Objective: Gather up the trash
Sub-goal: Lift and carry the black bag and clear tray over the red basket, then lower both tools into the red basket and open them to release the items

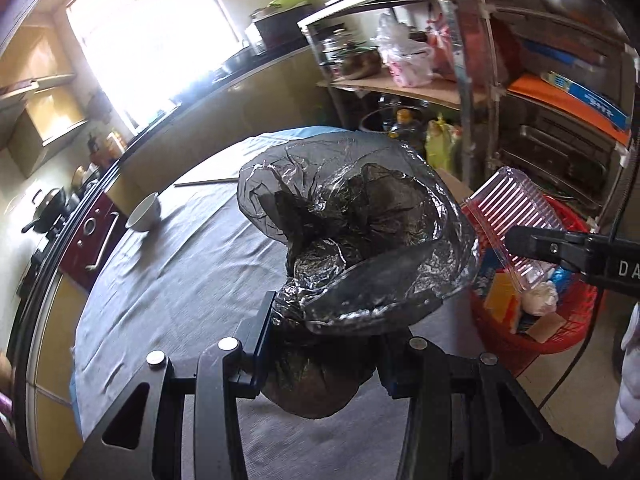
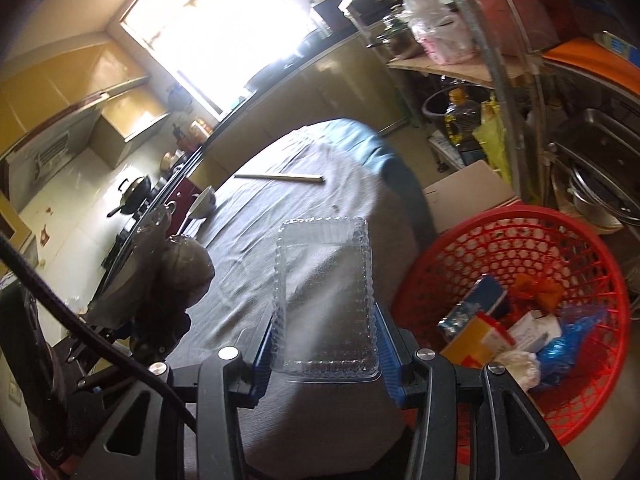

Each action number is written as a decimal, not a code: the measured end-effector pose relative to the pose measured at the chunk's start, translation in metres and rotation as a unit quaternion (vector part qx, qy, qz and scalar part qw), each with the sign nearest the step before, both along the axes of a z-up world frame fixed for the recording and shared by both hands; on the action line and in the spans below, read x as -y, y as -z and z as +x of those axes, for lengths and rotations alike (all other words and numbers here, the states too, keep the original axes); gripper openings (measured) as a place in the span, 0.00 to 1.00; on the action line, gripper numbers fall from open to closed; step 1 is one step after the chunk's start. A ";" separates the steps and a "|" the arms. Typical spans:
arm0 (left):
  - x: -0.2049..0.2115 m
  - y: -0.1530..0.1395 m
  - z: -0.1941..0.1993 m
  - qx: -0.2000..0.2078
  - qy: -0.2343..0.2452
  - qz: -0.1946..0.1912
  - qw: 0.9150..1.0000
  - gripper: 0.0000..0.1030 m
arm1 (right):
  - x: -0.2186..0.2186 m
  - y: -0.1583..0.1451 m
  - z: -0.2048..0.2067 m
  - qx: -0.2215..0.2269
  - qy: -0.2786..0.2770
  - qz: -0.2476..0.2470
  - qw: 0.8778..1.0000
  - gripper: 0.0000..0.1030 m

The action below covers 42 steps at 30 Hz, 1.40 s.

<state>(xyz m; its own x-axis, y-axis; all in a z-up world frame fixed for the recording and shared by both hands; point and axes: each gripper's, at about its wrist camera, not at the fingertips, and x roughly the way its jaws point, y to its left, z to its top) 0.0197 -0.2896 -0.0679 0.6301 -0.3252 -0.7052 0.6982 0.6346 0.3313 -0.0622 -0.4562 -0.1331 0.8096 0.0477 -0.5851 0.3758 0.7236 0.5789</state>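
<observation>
Taking the grey-clothed table (image 2: 256, 216) as the reference point, the white bowl (image 1: 143, 212) sat toward its left edge, on the side nearest the stove counter, and the chopsticks (image 2: 280, 177) lay flat on the cloth further back, toward the window. The left gripper (image 1: 324, 344) was held above the near part of the table, its jaws clenched on the crumpled dark plastic bag (image 1: 352, 236); the bag's bunched neck was pinched between the blue finger pads (image 1: 260, 336), its upper part ballooned out above them with a shiny, wrinkled skin, and a rounded lump hung below the fingers. In the right wrist view the same bag (image 2: 180, 268) appeared at the table's left side, raised clear of the cloth. The right gripper (image 2: 326, 344) stood over the near right part of the table, its jaws grasping a clear plastic clamshell container (image 2: 324, 296) by both long sides; the container was empty and projected forward between the fingers, above the cloth. Just beside the table's right edge, lower down, stood the red mesh basket (image 2: 592, 264), which held a blue-and-white carton, a yellow box, a blue wrapper and a crumpled white wad. A brown cardboard box (image 2: 468, 188) sat behind the basket, against the table's right flank.
</observation>
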 end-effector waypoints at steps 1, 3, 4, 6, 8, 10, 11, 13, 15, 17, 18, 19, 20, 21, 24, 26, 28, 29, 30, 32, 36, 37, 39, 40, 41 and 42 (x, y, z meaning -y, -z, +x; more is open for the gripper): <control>0.004 0.000 -0.002 -0.001 0.006 0.001 1.000 0.43 | 0.004 0.000 -0.003 0.000 0.005 0.000 1.000 0.47; 0.012 0.000 -0.007 0.000 0.016 0.003 1.000 0.43 | 0.010 0.001 -0.008 -0.001 0.013 0.002 1.000 0.47; 0.016 0.001 -0.009 0.000 0.022 0.003 1.000 0.43 | 0.014 0.002 -0.011 -0.001 0.019 0.003 1.000 0.47; 0.023 0.000 -0.014 0.001 0.035 0.005 0.999 0.43 | 0.019 0.003 -0.015 -0.003 0.027 0.004 1.000 0.47; 0.030 0.000 -0.020 0.003 0.046 0.007 0.999 0.43 | 0.025 0.004 -0.021 -0.003 0.036 0.006 0.999 0.47; 0.037 0.000 -0.024 0.002 0.057 0.009 0.998 0.43 | 0.030 0.005 -0.026 -0.004 0.044 0.007 0.999 0.47; 0.041 0.000 -0.026 0.002 0.063 0.010 0.998 0.43 | 0.033 0.005 -0.029 -0.004 0.049 0.007 0.999 0.47; 0.047 0.000 -0.030 0.003 0.071 0.012 0.997 0.43 | 0.038 0.006 -0.034 -0.005 0.057 0.009 0.998 0.47; 0.054 0.001 -0.033 0.001 0.080 0.013 0.997 0.43 | 0.044 0.007 -0.040 -0.005 0.064 0.009 0.998 0.47; 0.060 0.002 -0.038 0.000 0.088 0.015 0.996 0.43 | 0.048 0.007 -0.046 -0.005 0.071 0.011 0.997 0.47; 0.062 0.003 -0.040 0.000 0.091 0.016 0.996 0.43 | 0.050 0.008 -0.048 -0.005 0.075 0.011 0.997 0.47; 0.065 0.004 -0.042 0.000 0.095 0.018 0.995 0.43 | 0.053 0.008 -0.051 -0.006 0.078 0.012 0.997 0.47; 0.067 0.004 -0.043 -0.002 0.098 0.019 0.995 0.43 | 0.055 0.008 -0.053 -0.006 0.082 0.013 0.997 0.47; 0.068 0.005 -0.044 -0.004 0.100 0.019 0.995 0.43 | 0.056 0.008 -0.055 -0.006 0.084 0.015 0.996 0.47; 0.074 0.007 -0.046 -0.009 0.106 0.022 0.994 0.43 | 0.059 0.008 -0.061 -0.007 0.091 0.014 0.996 0.47; 0.077 0.009 -0.047 -0.014 0.109 0.024 0.994 0.43 | 0.061 0.008 -0.065 -0.007 0.094 0.015 0.995 0.47; 0.079 0.011 -0.047 -0.017 0.111 0.026 0.993 0.43 | 0.062 0.009 -0.068 -0.009 0.097 0.015 0.995 0.47; 0.081 0.013 -0.047 -0.019 0.113 0.027 0.993 0.43 | 0.063 0.010 -0.069 -0.010 0.098 0.016 0.995 0.47; 0.082 0.015 -0.046 -0.023 0.114 0.029 0.993 0.43 | 0.065 0.012 -0.071 -0.010 0.100 0.017 0.995 0.47; 0.086 0.017 -0.046 -0.030 0.118 0.030 0.992 0.43 | 0.067 0.014 -0.075 -0.013 0.104 0.017 0.994 0.47; 0.091 0.022 -0.050 -0.035 0.129 0.037 0.990 0.43 | 0.072 0.018 -0.083 -0.018 0.113 0.021 0.993 0.47; 0.092 0.024 -0.052 -0.036 0.133 0.038 0.990 0.43 | 0.073 0.020 -0.085 -0.019 0.115 0.022 0.993 0.47; 0.094 0.025 -0.054 -0.037 0.138 0.041 0.989 0.43 | 0.075 0.022 -0.089 -0.022 0.120 0.028 0.992 0.47; 0.095 0.026 -0.056 -0.037 0.140 0.043 0.988 0.43 | 0.076 0.024 -0.091 -0.023 0.121 0.030 0.992 0.47; 0.096 0.028 -0.057 -0.038 0.143 0.045 0.988 0.43 | 0.077 0.025 -0.093 -0.024 0.123 0.032 0.992 0.47; 0.096 0.029 -0.059 -0.038 0.144 0.046 0.988 0.43 | 0.078 0.026 -0.094 -0.025 0.124 0.034 0.991 0.47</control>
<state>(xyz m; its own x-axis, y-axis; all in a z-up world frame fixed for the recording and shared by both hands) -0.0393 -0.3861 -0.0967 0.4642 -0.4152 -0.7824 0.8709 0.3748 0.3178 -0.1564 -0.5342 -0.1592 0.7713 -0.1094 -0.6270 0.5670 0.5656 0.5988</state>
